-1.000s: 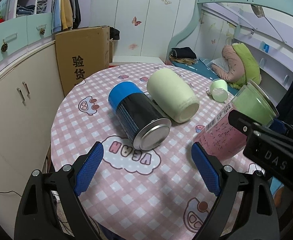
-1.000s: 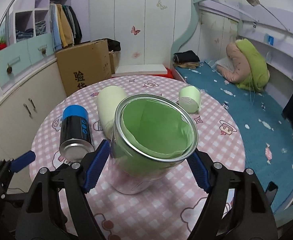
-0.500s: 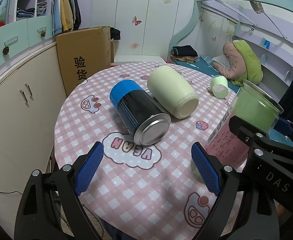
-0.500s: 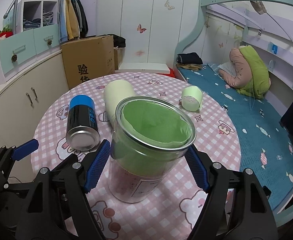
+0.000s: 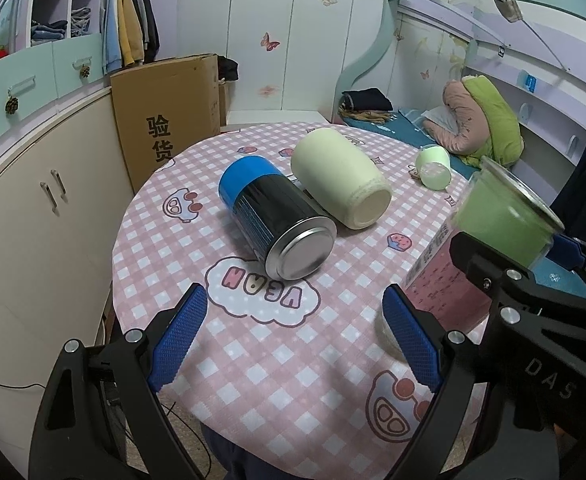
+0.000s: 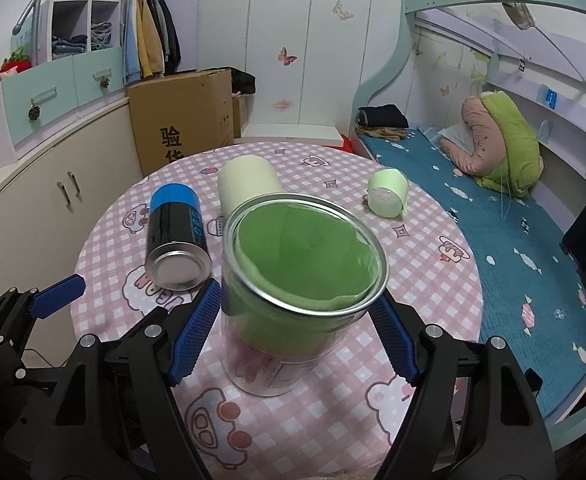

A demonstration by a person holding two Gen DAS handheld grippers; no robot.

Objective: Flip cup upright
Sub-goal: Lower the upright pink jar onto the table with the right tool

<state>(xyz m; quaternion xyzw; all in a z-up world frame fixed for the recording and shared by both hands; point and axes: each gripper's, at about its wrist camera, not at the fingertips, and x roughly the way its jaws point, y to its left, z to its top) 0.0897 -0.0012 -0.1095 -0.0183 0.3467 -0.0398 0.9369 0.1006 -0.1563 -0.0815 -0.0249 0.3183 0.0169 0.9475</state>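
Note:
A clear cup with a green lining and metal rim [image 6: 293, 292] stands upright on the pink checked table [image 6: 425, 248], mouth up. My right gripper [image 6: 293, 332] is shut on the cup, its blue pads against both sides. The cup also shows in the left wrist view [image 5: 489, 240] at the right, held by the right gripper [image 5: 533, 300]. My left gripper [image 5: 293, 340] is open and empty above the table's near edge, its pads wide apart.
A blue and black can [image 5: 273, 216], a cream cylinder [image 5: 341, 176] and a small pale green cup [image 5: 433, 168] lie on their sides on the table. A cardboard box [image 5: 169, 116] and cabinets stand to the left, a bed [image 6: 513, 208] to the right.
The right gripper has tilted the green-lined cup from leaning to upright and lowered it onto the table. The left gripper has drawn back slightly and stayed open.

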